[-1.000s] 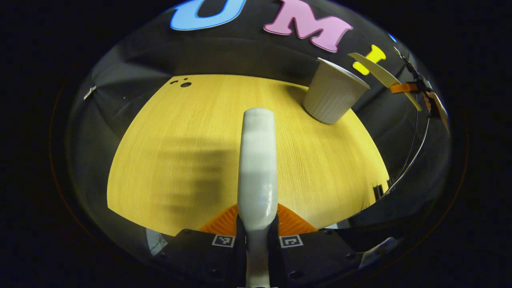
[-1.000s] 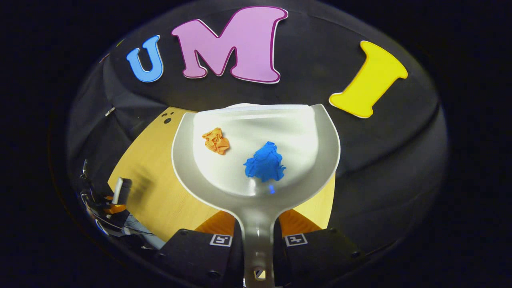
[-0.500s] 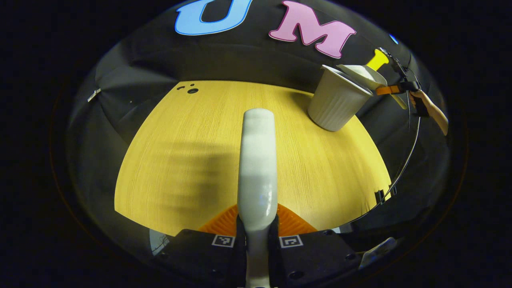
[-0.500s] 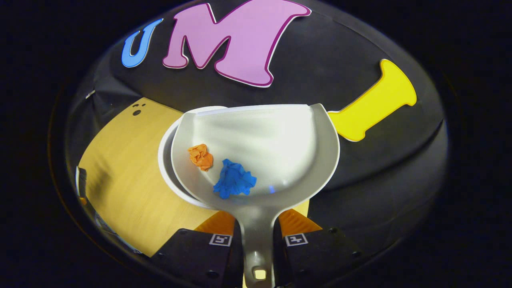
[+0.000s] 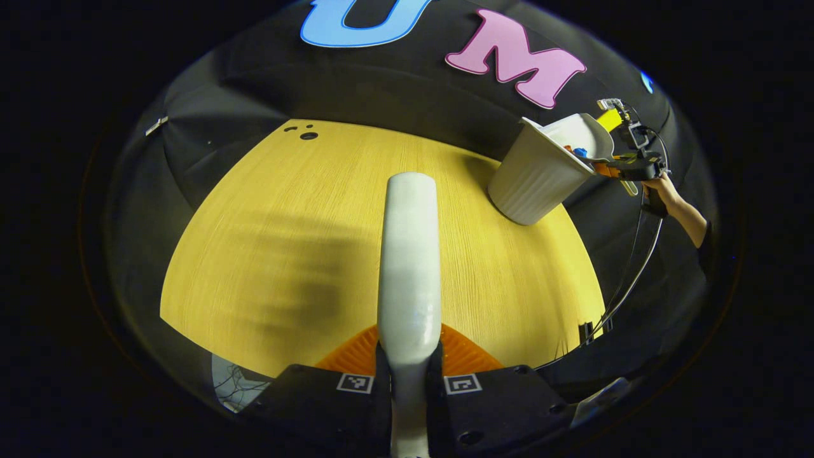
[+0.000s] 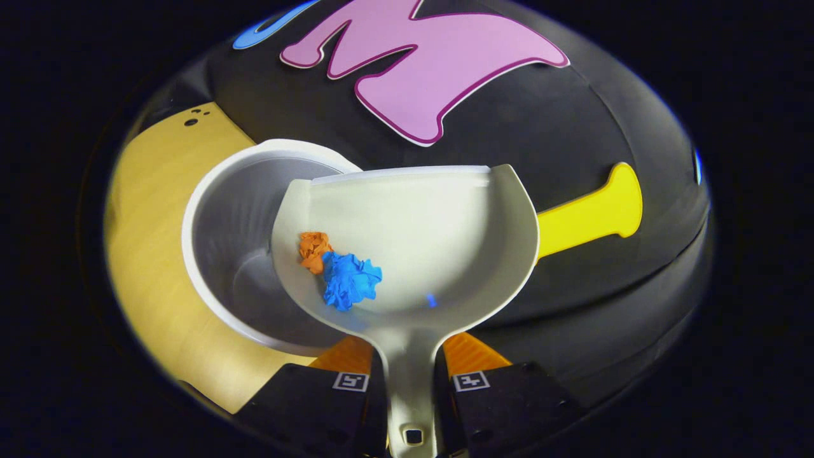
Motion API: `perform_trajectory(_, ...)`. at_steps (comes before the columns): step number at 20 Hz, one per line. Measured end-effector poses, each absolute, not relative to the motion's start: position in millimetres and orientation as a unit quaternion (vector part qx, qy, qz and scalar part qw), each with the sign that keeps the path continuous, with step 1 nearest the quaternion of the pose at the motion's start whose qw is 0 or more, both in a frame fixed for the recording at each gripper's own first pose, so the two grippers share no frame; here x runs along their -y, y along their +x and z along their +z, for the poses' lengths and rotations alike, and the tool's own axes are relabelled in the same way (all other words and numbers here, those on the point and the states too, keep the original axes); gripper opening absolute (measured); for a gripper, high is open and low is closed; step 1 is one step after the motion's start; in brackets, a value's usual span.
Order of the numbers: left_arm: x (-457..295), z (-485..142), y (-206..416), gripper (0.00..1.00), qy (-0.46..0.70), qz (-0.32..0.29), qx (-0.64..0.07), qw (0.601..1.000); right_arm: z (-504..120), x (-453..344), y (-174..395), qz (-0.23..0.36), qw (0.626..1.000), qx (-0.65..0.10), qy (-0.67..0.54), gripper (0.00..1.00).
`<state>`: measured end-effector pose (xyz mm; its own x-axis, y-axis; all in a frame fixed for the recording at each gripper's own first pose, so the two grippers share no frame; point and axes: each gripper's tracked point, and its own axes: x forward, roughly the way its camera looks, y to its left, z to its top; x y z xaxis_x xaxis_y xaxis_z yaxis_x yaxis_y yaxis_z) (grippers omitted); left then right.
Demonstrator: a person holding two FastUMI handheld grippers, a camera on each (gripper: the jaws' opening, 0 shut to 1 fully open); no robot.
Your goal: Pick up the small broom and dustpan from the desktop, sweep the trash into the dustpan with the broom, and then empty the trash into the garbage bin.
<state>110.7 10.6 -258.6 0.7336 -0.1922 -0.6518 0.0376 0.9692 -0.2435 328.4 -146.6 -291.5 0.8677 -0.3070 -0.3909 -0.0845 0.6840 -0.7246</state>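
My right gripper (image 6: 411, 356) is shut on the handle of the white dustpan (image 6: 439, 229), which hangs tilted to its left above the white garbage bin (image 6: 222, 242). An orange paper ball (image 6: 313, 250) and a blue paper ball (image 6: 348, 280) lie together against the pan's left wall. My left gripper (image 5: 409, 356) is shut on the white broom handle (image 5: 410, 254), held above the wooden desktop (image 5: 273, 242). In the left gripper view the ribbed bin (image 5: 534, 181) stands at the table's far right, with the dustpan (image 5: 582, 137) over its mouth, held by the other gripper (image 5: 626, 168) and a hand (image 5: 664, 191).
A cable (image 5: 629, 280) hangs down from the right-hand gripper past the table's right edge. Small dark holes (image 5: 305, 132) mark the desktop's far left corner. The broom's bristles are hidden from me.
The dustpan has moved over the bin and tilted further to its left; both paper balls slid together against its left wall. The broom hand only shifted slightly.
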Motion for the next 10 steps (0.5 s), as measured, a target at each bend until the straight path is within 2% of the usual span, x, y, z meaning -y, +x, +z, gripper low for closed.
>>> perform_trajectory(1, -10.6, -257.9, 112.1, 0.28, -0.106, -0.064, -0.361, 0.924, -291.9, 149.4, 331.8, -0.070, 0.876, -0.246, -0.408, 0.33)
perform_trajectory(2, -11.2, -258.2, 112.4, 0.26, -0.103, -0.066, -0.361, 0.924, -292.5, 151.3, 333.6, -0.076, 0.868, -0.242, -0.426, 0.29)
perform_trajectory(3, -12.2, -257.0, 114.5, 0.26, -0.101, -0.068, -0.361, 0.925, -291.9, 152.8, 335.9, -0.082, 0.859, -0.237, -0.446, 0.33)
perform_trajectory(9, -15.0, -254.9, 121.0, 0.26, -0.112, -0.074, -0.368, 0.920, -279.6, 145.3, 336.3, -0.095, 0.804, -0.194, -0.554, 0.33)
perform_trajectory(10, -15.7, -252.5, 121.4, 0.26, -0.117, -0.076, -0.366, 0.920, -274.7, 143.5, 334.4, -0.090, 0.789, -0.185, -0.578, 0.29)
